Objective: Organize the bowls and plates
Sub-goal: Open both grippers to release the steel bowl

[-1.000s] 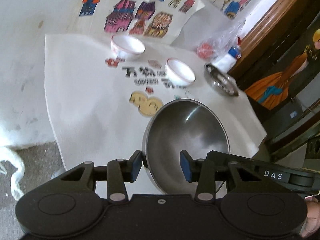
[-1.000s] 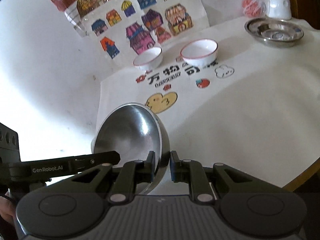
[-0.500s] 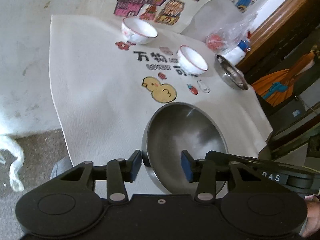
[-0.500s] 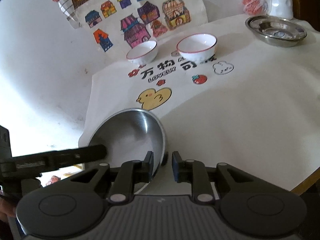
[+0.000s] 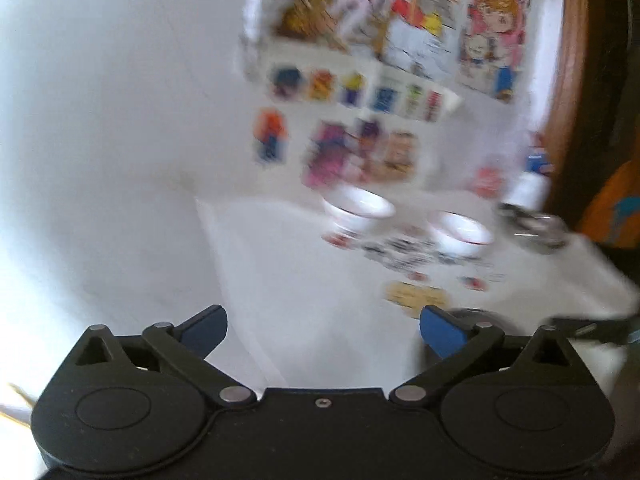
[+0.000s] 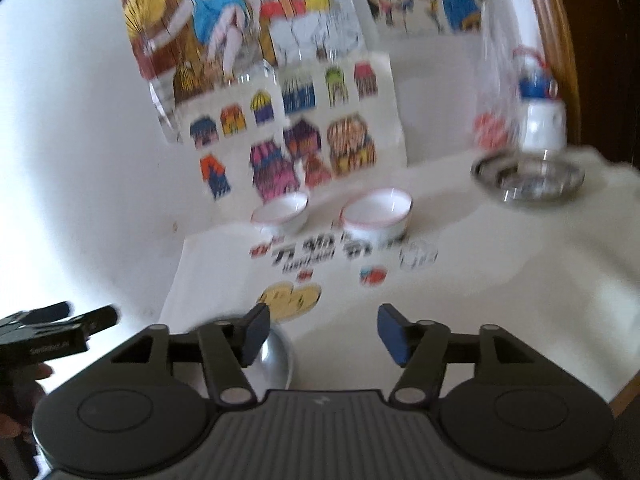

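Both jaws opening, nothing gripped; the steel bowl [image 6: 276, 354] (by the tabletop [image 6: 480, 280] edge) may be knocked off if clipped.

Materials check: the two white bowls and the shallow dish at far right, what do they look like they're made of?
Left white bowl and right white bowl: likely glazed ceramic or porcelain; opaque glossy white, thin red rim line. Melamine can't be ruled out through the blur.
Shallow dish: looks like polished stainless steel; silvery grey with bright mirror-like glints.
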